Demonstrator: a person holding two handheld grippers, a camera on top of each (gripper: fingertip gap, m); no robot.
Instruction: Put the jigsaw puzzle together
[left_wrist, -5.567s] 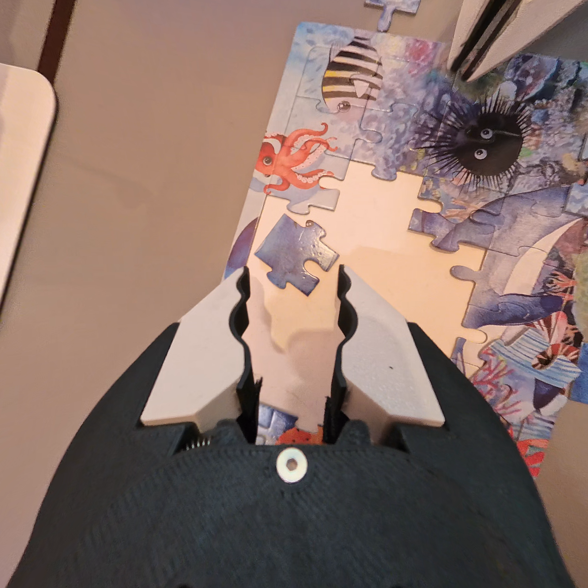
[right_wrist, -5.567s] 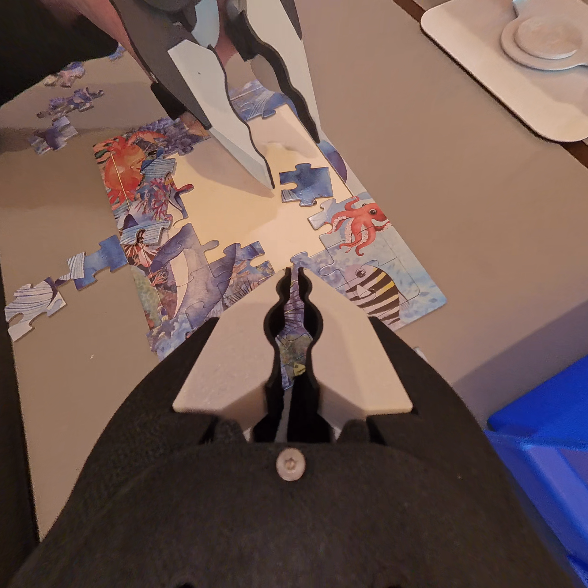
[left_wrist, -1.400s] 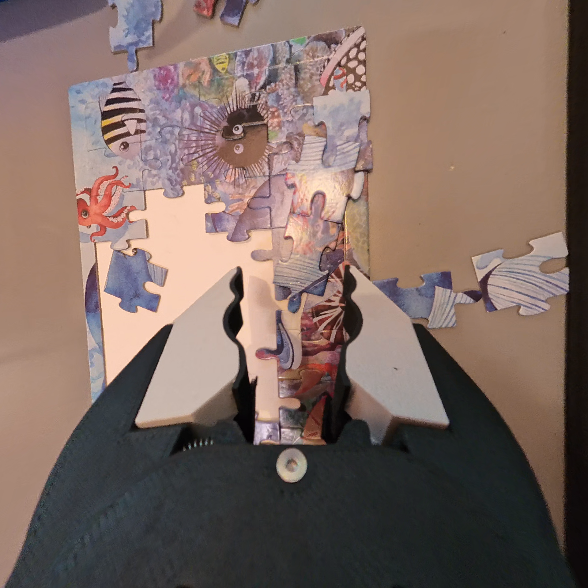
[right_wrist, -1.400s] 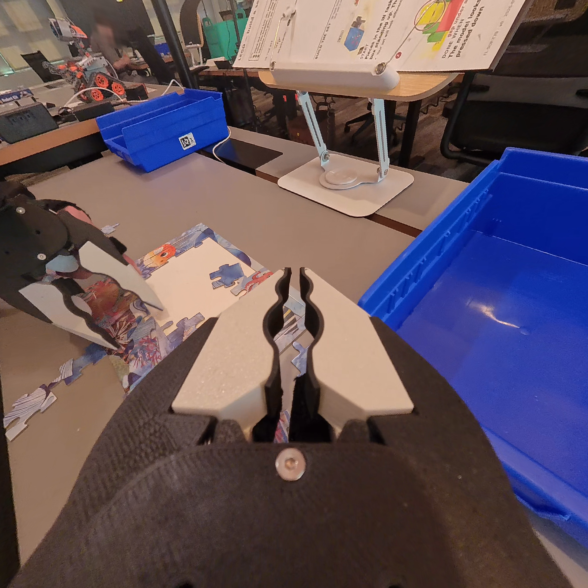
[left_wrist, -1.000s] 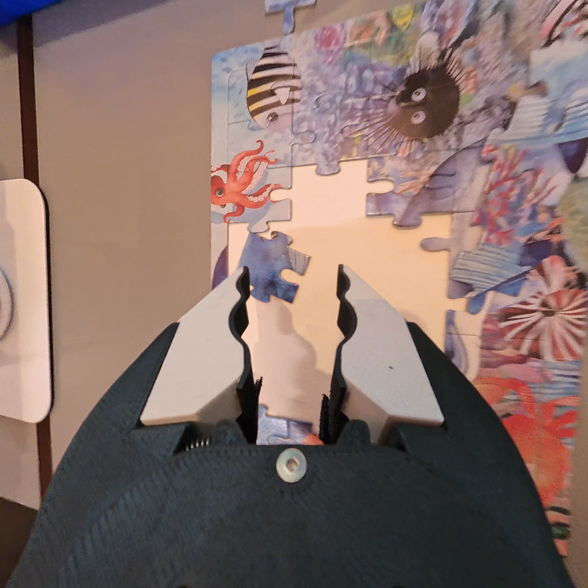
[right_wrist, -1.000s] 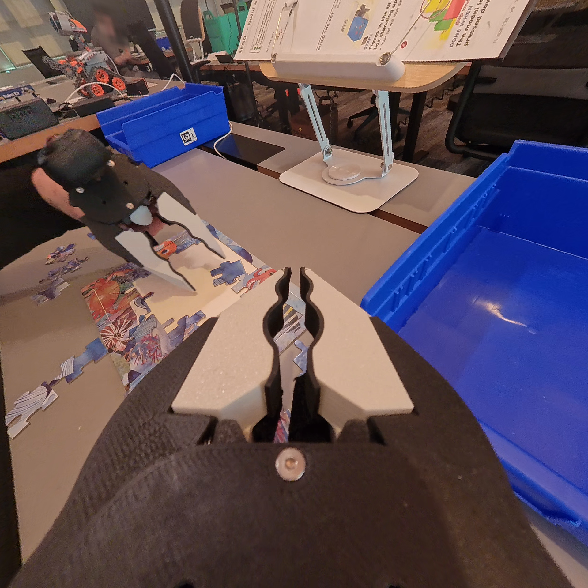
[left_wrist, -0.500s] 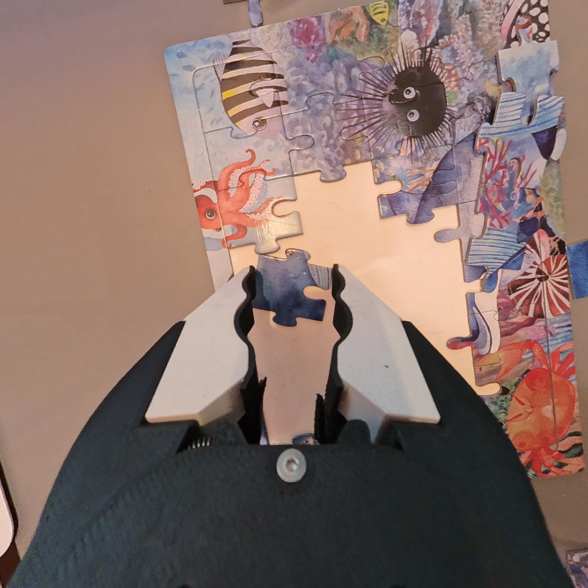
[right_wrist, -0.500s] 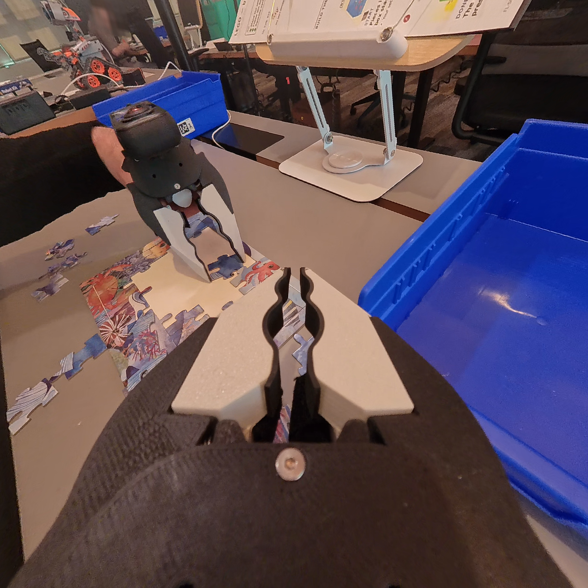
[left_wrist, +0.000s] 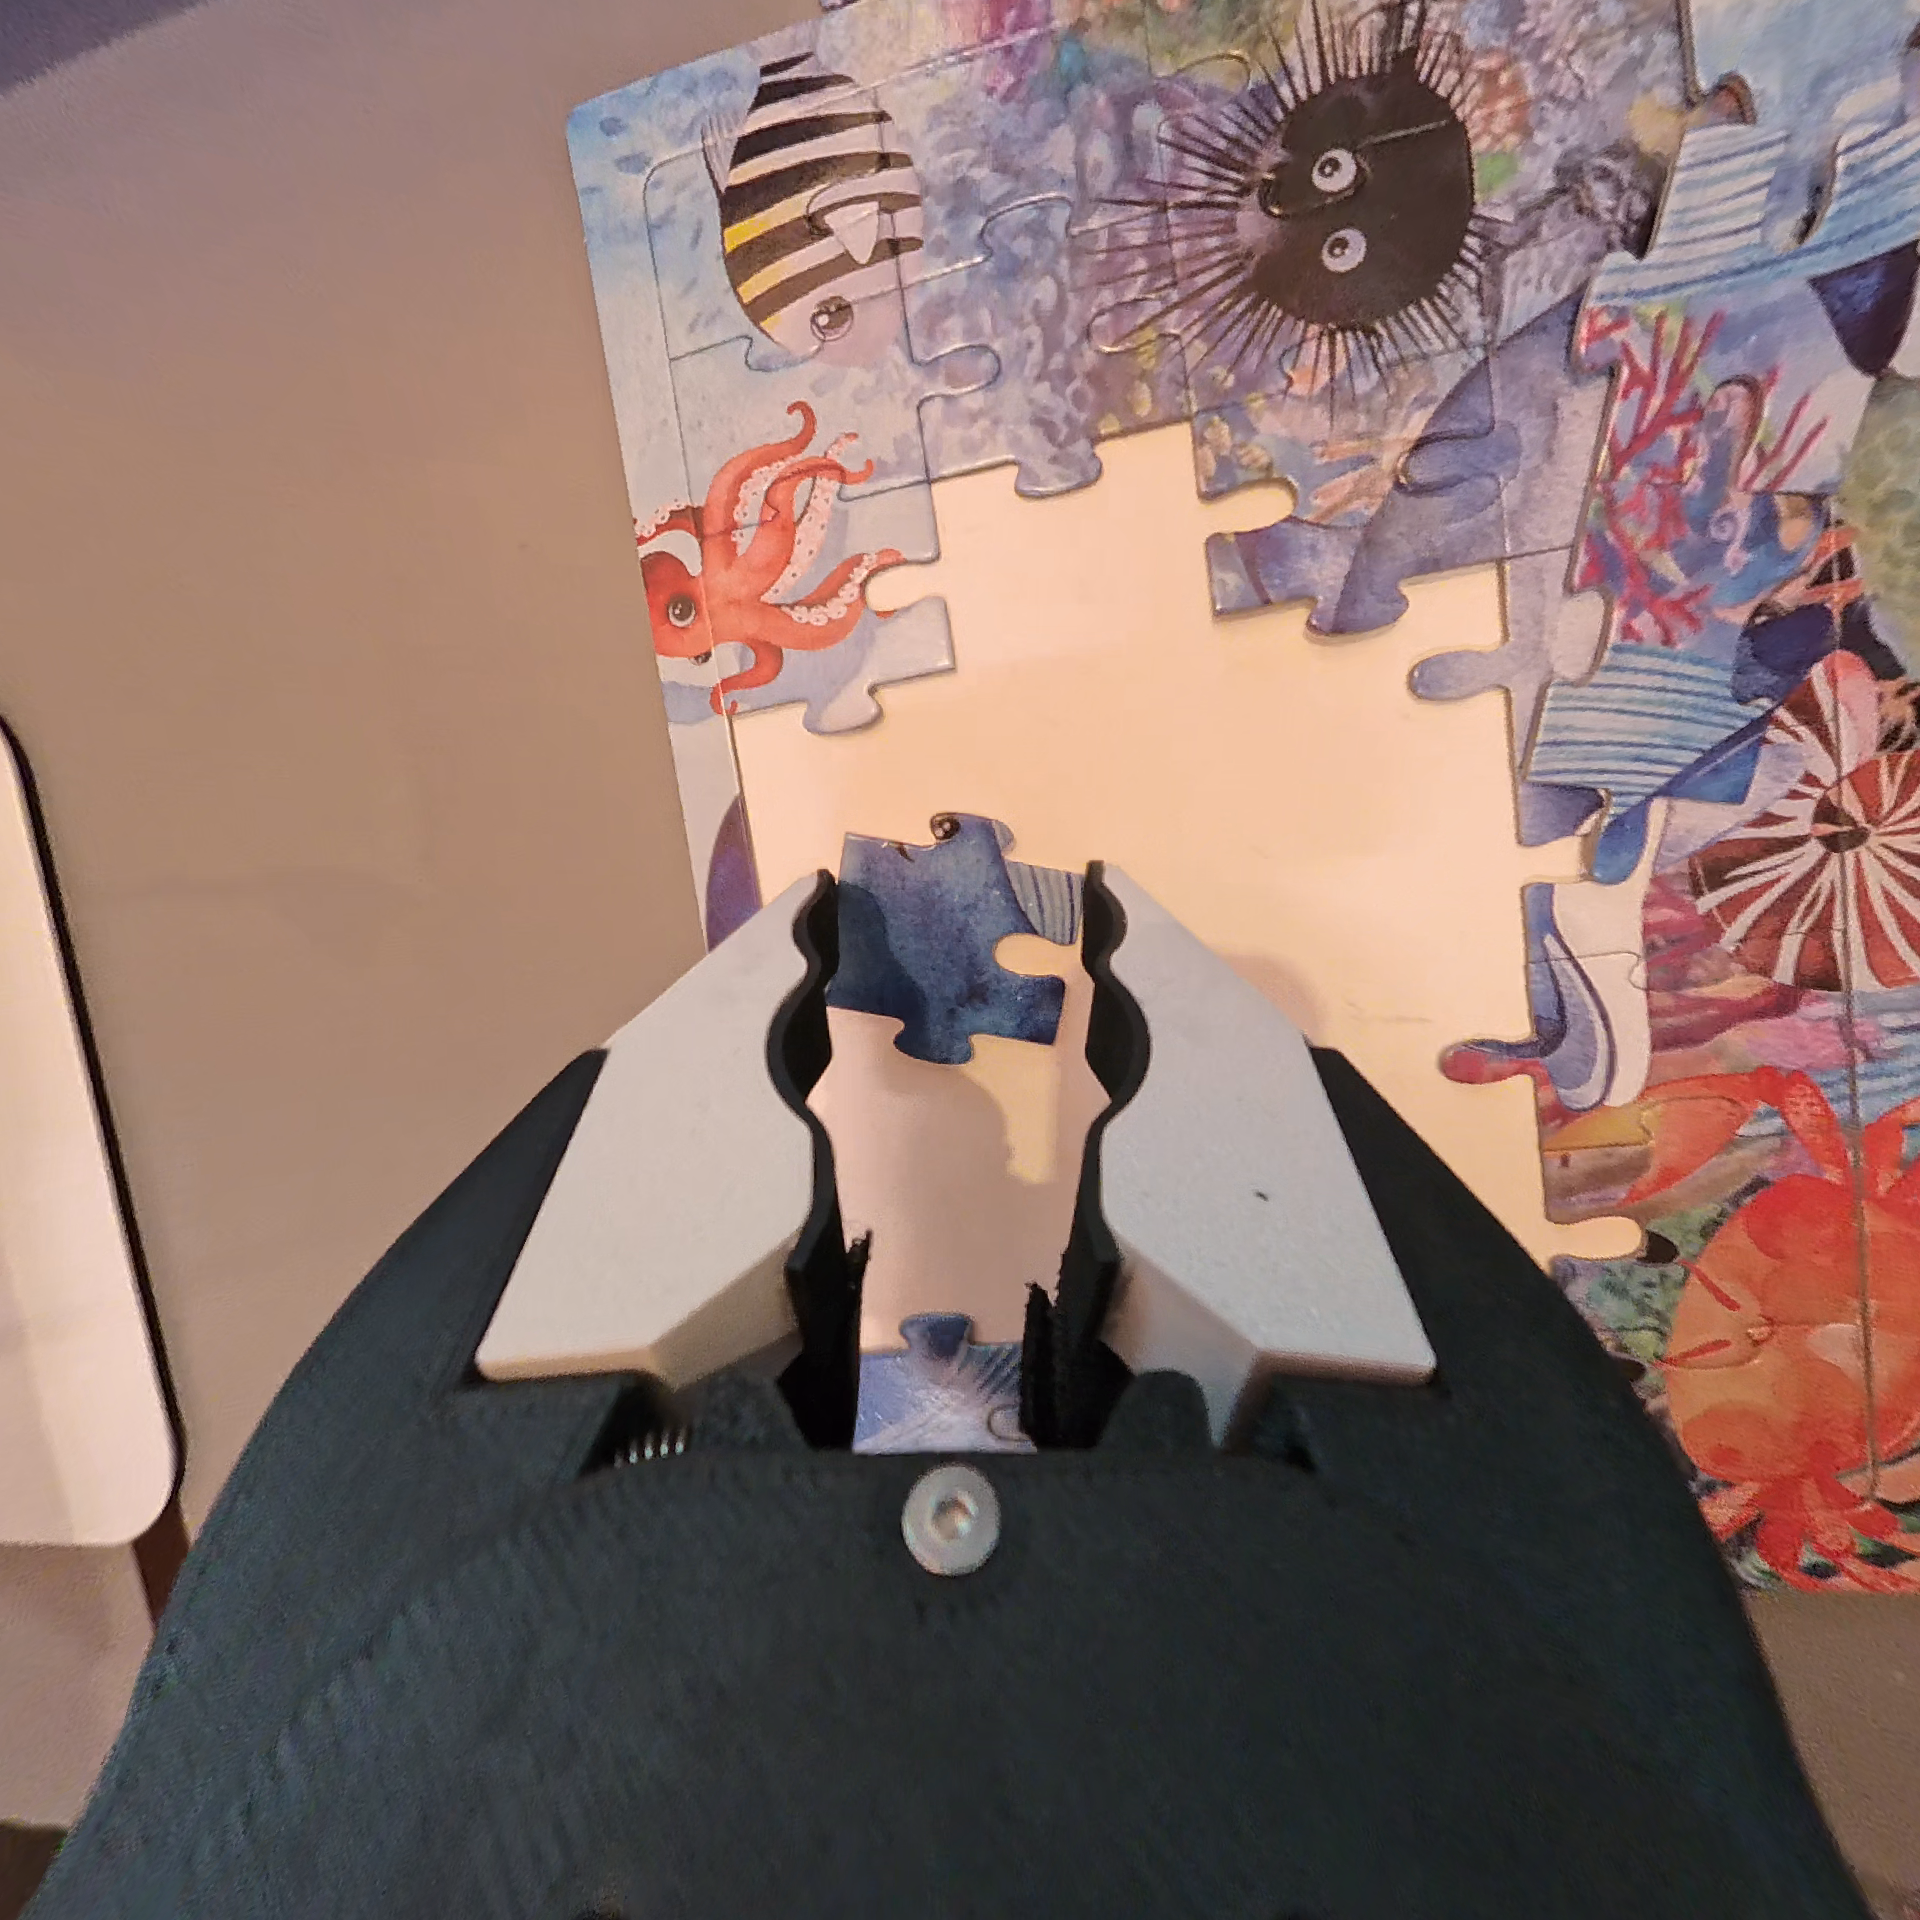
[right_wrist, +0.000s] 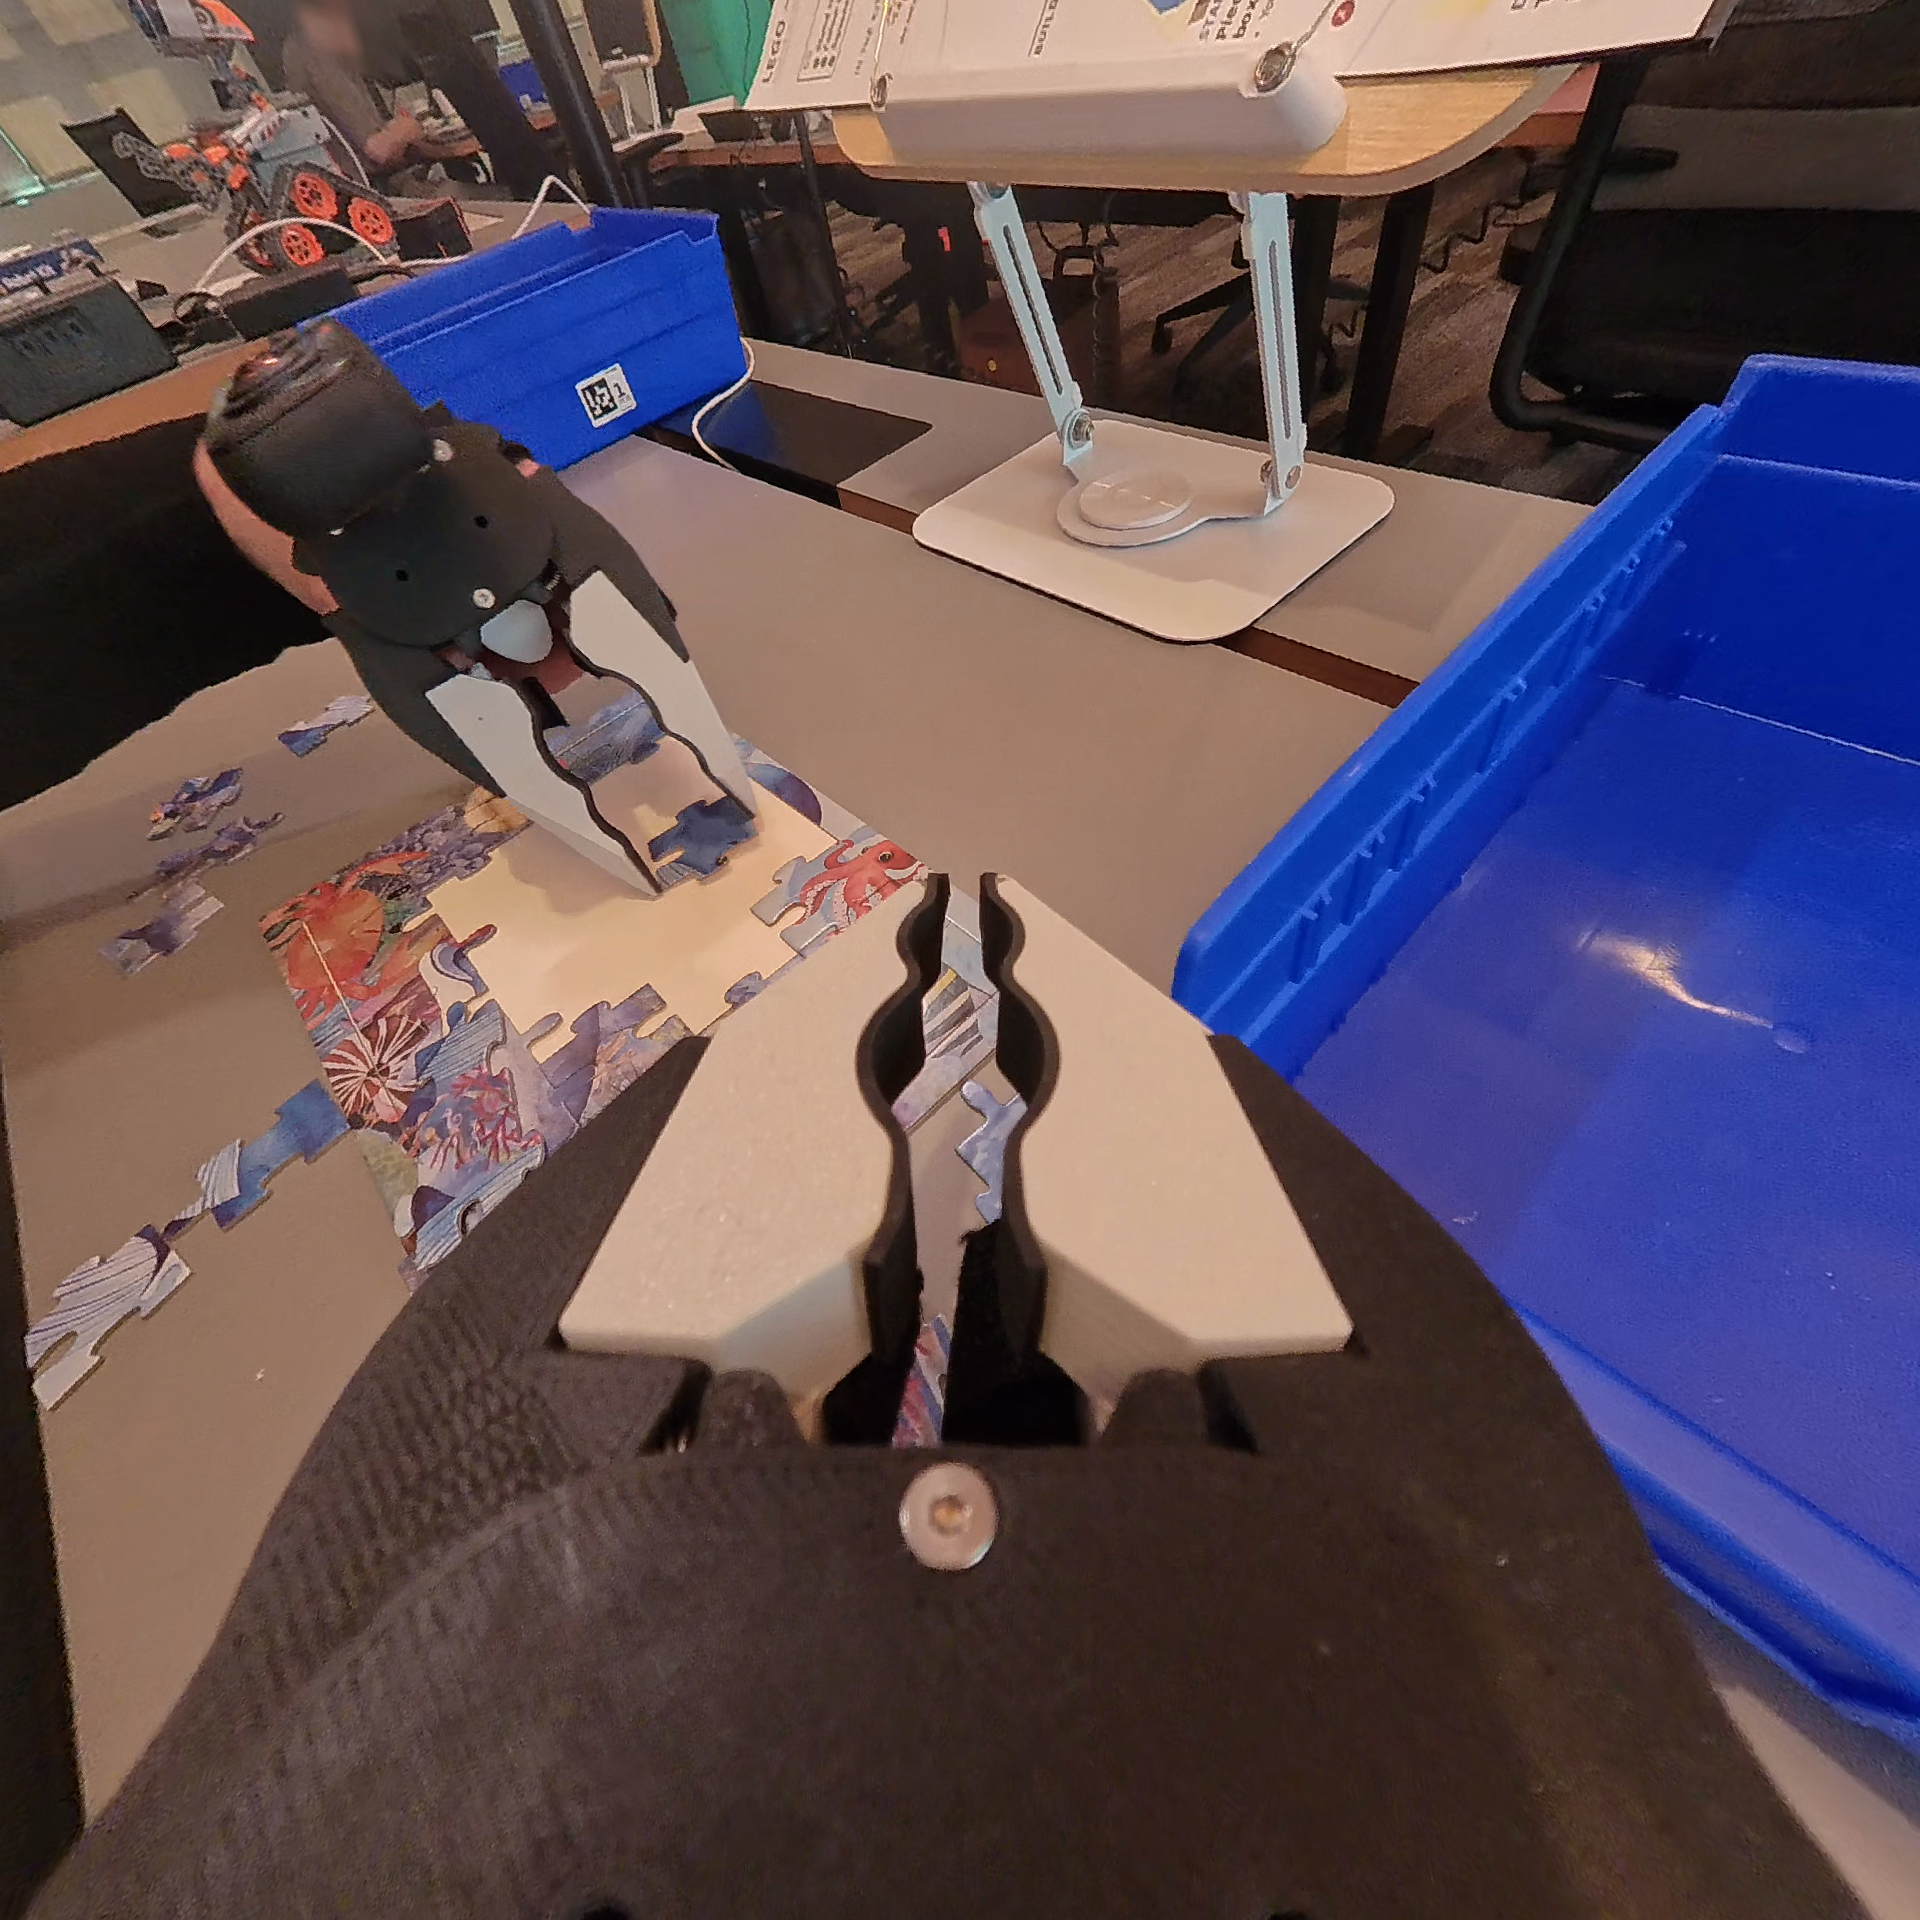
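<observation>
Down on the puzzle (left_wrist: 1195, 727), the left gripper (left_wrist: 956, 883) stands with its tips on the bare cream board, and a dark blue piece (left_wrist: 940, 956) sits between them. Its jaws are partly closed, a tip at each side edge of the piece; whether they squeeze it I cannot tell. In the right wrist view the same gripper (right_wrist: 696, 842) leans over the board at 10 o'clock, with the piece (right_wrist: 698, 833) flat between its tips.

Around the bare patch, fitted pieces show an octopus (left_wrist: 764, 566) at 10 o'clock, a striped fish (left_wrist: 805, 223) at 11, a spiny black urchin (left_wrist: 1340, 223) at 1 and an orange crab (left_wrist: 1808, 1351) at 4.

Well apart, the right gripper (right_wrist: 964, 894) hangs above the puzzle's near edge, jaws nearly closed with a narrow slit and nothing in them. Loose pieces (right_wrist: 104, 1288) lie on the table (right_wrist: 987, 727) at 8 and 9 o'clock, a blue bin (right_wrist: 1662, 935) sits at 3, and a white stand (right_wrist: 1153, 520) at 12.
</observation>
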